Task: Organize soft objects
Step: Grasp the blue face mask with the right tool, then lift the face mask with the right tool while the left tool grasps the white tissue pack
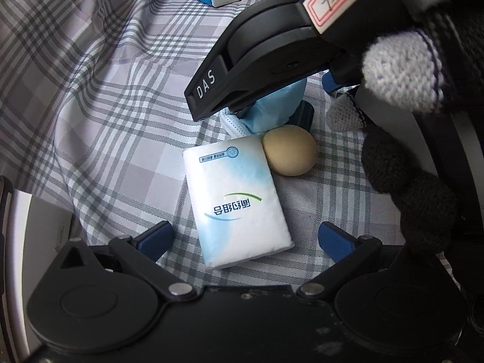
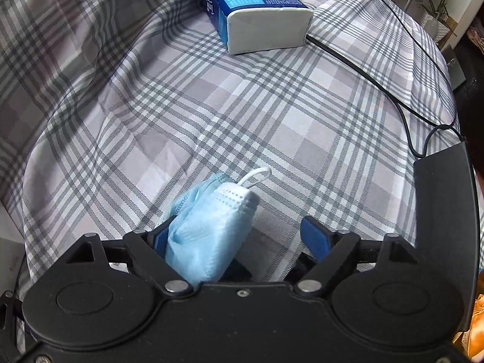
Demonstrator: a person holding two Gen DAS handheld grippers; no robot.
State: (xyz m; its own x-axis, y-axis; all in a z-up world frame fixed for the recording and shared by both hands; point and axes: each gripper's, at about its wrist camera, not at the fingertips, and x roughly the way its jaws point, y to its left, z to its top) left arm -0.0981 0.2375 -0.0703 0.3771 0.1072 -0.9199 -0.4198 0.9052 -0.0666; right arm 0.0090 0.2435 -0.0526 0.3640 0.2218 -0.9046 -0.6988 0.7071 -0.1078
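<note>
A white tissue pack point(image 1: 239, 199) lies on the plaid cloth point(image 1: 106, 106) between the fingers of my left gripper point(image 1: 245, 239), which stands open with a gap on both sides of the pack. A tan egg-shaped object point(image 1: 290, 151) touches the pack's far right corner. Just beyond them sits a crumpled blue face mask point(image 1: 272, 112), under the black body point(image 1: 266, 45) of the other gripper. In the right wrist view the mask point(image 2: 208, 230) leans on the left finger of my right gripper point(image 2: 237, 237). Its jaws are wide apart, and the right pad point(image 2: 314, 236) is clear of the mask.
A blue and white tissue box point(image 2: 254, 9) lies at the far side of the cloth. A black cable point(image 2: 378, 84) runs behind it and along the right edge. A gloved hand point(image 1: 402, 69) holds the right gripper. Bare plaid cloth point(image 2: 151, 106) stretches to the left.
</note>
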